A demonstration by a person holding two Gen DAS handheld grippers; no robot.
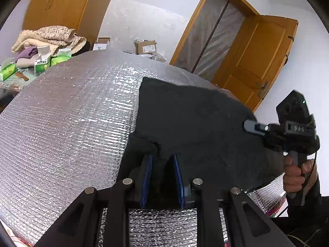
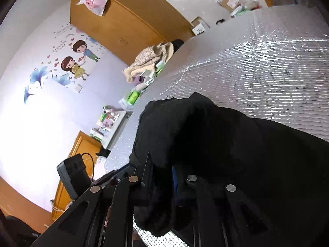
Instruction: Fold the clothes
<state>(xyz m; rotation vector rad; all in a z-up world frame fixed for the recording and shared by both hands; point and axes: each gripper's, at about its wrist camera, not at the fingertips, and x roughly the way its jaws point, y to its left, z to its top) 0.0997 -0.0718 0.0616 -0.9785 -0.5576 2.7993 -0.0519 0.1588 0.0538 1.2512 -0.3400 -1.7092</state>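
A black garment (image 1: 195,119) lies on a silver foil mat (image 1: 72,113), its near edge lifted. My left gripper (image 1: 162,158) holds that near-left edge: black cloth fills the gap between the blue pads (image 1: 147,175) and bunches over the left one. My right gripper (image 1: 249,126), held by a hand (image 1: 294,175), bites the garment's right edge. In the right wrist view the garment (image 2: 205,133) drapes over my right gripper (image 2: 161,164) and hides most of its fingers; one blue pad (image 2: 174,177) shows. The mat (image 2: 267,72) stretches beyond.
A heap of blankets (image 1: 49,37) and green-and-white boxes (image 1: 42,62) sit past the mat's far-left corner. Cardboard boxes (image 1: 146,46) stand behind it. An open wooden door (image 1: 257,61) is at right, and a black device with a cable (image 2: 72,175) is at lower left.
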